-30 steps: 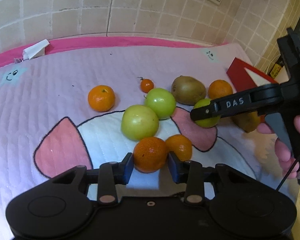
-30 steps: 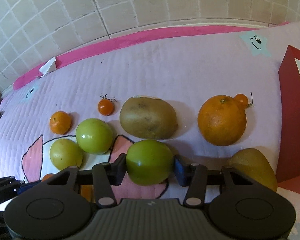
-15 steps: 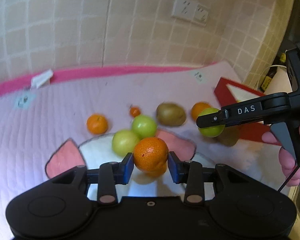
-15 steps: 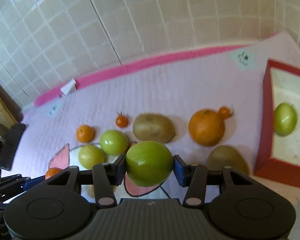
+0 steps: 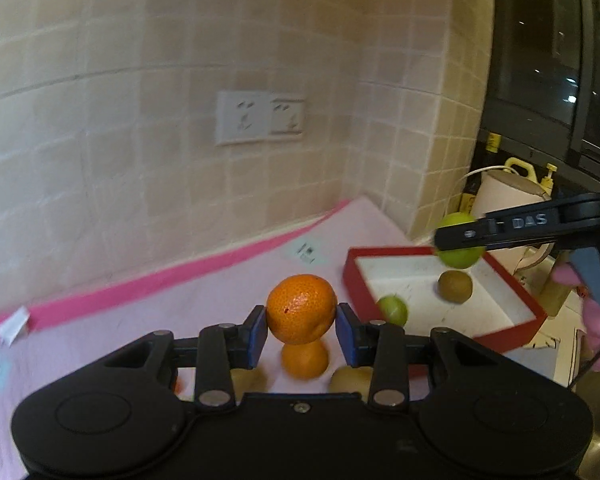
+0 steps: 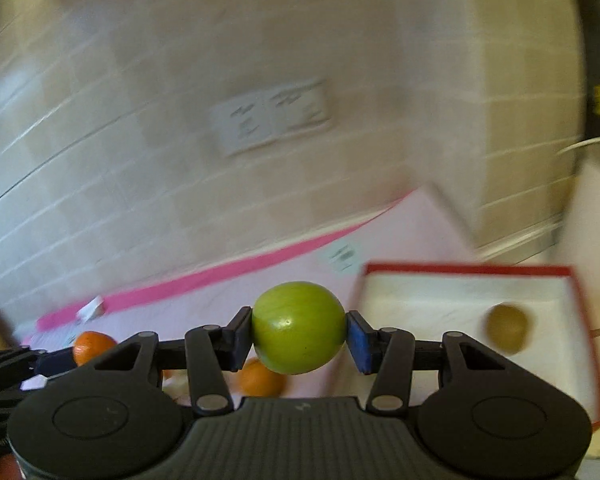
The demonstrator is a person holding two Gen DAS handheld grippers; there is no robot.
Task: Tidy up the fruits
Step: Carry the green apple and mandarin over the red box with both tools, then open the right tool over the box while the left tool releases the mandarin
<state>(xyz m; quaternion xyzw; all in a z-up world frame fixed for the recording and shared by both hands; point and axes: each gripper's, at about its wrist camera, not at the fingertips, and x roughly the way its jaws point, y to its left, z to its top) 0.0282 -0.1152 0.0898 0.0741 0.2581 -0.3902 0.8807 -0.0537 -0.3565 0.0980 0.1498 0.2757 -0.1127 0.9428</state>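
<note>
My left gripper [image 5: 301,330] is shut on an orange mandarin [image 5: 301,308] and holds it in the air above the pink mat. My right gripper [image 6: 299,334] is shut on a green tomato [image 6: 299,327]; in the left wrist view the tomato [image 5: 458,256] hangs over the red-rimmed white box [image 5: 512,336]. The box [image 6: 420,276] holds a kiwi [image 5: 455,287] and a green tomato [image 5: 392,310]. The kiwi also shows in the right wrist view [image 6: 507,329].
An orange [image 5: 305,358] and kiwis [image 5: 350,378] lie on the mat below my left gripper. A tiled wall with a socket plate [image 5: 260,122] stands behind. A white kettle [image 5: 504,196] stands past the box. A person's hand [image 5: 598,320] holds the right gripper.
Both grippers have lifted their fruit off the mat and swung right toward the box. The green tomato now hangs over the box.
</note>
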